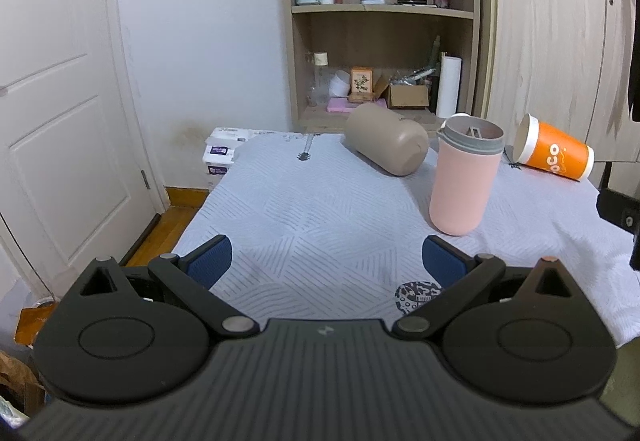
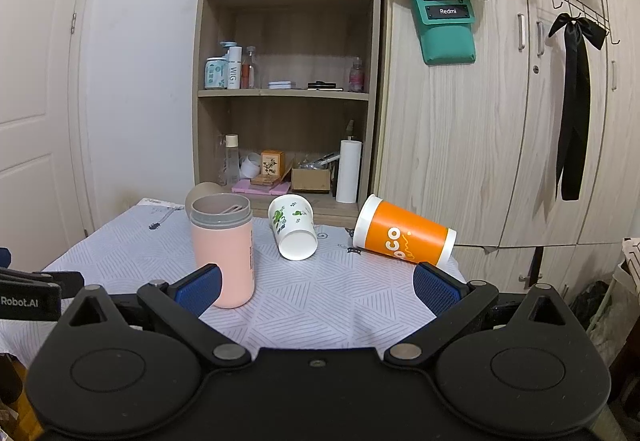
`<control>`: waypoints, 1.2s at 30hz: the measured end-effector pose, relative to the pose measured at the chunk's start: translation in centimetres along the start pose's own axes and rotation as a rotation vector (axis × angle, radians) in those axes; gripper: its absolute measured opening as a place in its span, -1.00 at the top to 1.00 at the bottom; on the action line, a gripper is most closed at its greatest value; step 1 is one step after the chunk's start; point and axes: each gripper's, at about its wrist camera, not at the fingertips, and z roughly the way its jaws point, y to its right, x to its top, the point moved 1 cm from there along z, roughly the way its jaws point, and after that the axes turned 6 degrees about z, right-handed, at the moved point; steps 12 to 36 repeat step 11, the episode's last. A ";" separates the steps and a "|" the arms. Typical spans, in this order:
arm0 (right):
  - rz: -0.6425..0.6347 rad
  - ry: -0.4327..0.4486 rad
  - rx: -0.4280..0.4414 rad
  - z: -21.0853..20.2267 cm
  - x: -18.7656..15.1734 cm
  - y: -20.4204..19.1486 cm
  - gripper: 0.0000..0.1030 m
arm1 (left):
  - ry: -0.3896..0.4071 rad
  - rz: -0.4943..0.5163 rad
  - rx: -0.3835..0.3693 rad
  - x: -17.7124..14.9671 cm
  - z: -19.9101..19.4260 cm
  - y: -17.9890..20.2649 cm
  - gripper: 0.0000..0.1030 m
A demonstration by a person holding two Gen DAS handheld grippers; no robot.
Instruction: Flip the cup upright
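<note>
A pink cup with a grey rim (image 1: pixel 464 177) (image 2: pixel 224 249) stands upright on the table. A beige cup (image 1: pixel 386 143) lies on its side behind it; only its edge (image 2: pixel 200 193) shows in the right wrist view. An orange paper cup (image 1: pixel 554 153) (image 2: pixel 404 235) lies on its side at the right. A white cup with green print (image 2: pixel 294 227) lies on its side in the middle. My left gripper (image 1: pixel 326 261) is open and empty, short of the pink cup. My right gripper (image 2: pixel 316 287) is open and empty; its left finger (image 2: pixel 198 289) is next to the pink cup.
The table wears a white patterned cloth (image 1: pixel 320 209) (image 2: pixel 340 293). A wooden shelf (image 2: pixel 288 93) with bottles and boxes stands behind it, a wardrobe (image 2: pixel 480 141) to the right, a door (image 1: pixel 60 121) to the left. Tissue packs (image 1: pixel 220 155) sit at the table's far left corner.
</note>
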 end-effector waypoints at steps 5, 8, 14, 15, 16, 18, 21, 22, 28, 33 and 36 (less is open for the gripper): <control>-0.001 0.000 0.000 0.0 0.0 0.0 -1.00 | 0.005 -0.013 -0.004 0.0 0.0 -0.2 -1.00; -0.001 0.000 0.000 0.0 0.0 0.0 -1.00 | 0.004 -0.021 -0.010 -0.1 -0.1 -0.2 -1.00; 0.000 0.000 -0.001 0.0 0.0 0.0 -1.00 | 0.008 -0.022 -0.011 -0.2 -0.2 -0.2 -1.00; 0.000 0.000 -0.001 0.0 0.0 0.0 -1.00 | 0.008 -0.022 -0.011 -0.2 -0.2 -0.2 -1.00; 0.000 0.000 -0.001 0.0 0.0 0.0 -1.00 | 0.008 -0.022 -0.011 -0.2 -0.2 -0.2 -1.00; 0.000 0.000 -0.001 0.0 0.0 0.0 -1.00 | 0.008 -0.022 -0.011 -0.2 -0.2 -0.2 -1.00; 0.000 0.000 -0.001 0.0 0.0 0.0 -1.00 | 0.008 -0.022 -0.011 -0.2 -0.2 -0.2 -1.00; 0.000 0.000 -0.001 0.0 0.0 0.0 -1.00 | 0.008 -0.022 -0.011 -0.2 -0.2 -0.2 -1.00; 0.000 0.000 -0.001 0.0 0.0 0.0 -1.00 | 0.008 -0.022 -0.011 -0.2 -0.2 -0.2 -1.00; 0.000 0.000 -0.001 0.0 0.0 0.0 -1.00 | 0.008 -0.022 -0.011 -0.2 -0.2 -0.2 -1.00; 0.000 0.000 -0.001 0.0 0.0 0.0 -1.00 | 0.008 -0.022 -0.011 -0.2 -0.2 -0.2 -1.00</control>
